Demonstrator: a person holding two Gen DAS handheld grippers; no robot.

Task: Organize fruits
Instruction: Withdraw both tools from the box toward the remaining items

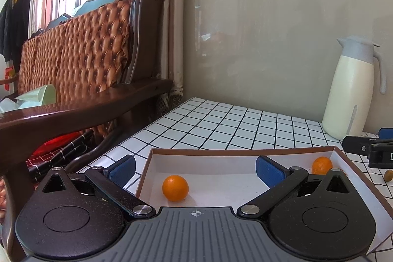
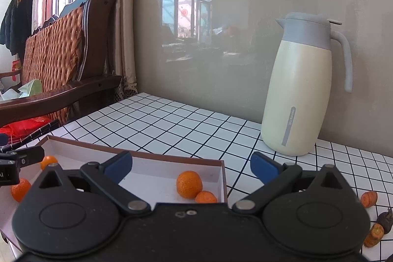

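A shallow white box with a brown rim (image 1: 245, 151) (image 2: 137, 154) lies on the checked table. In the left wrist view one orange (image 1: 175, 188) sits in the box between my left gripper's fingers, and another orange (image 1: 322, 165) rests by the far right corner. My left gripper (image 1: 195, 170) is open above the box's left side. The right wrist view shows an orange (image 2: 189, 184) with a smaller one (image 2: 206, 197) in the box's right corner, plus two more oranges (image 2: 48, 161) (image 2: 21, 189) at the left. My right gripper (image 2: 191, 170) is open over the box's right edge, holding nothing.
A cream jug with a grey lid (image 2: 298, 100) (image 1: 348, 92) stands at the back right by the wall. Orange slices (image 2: 369, 199) and a dark fruit (image 2: 385, 221) lie on the table at right. A wooden sofa (image 1: 81, 60) flanks the table's left edge.
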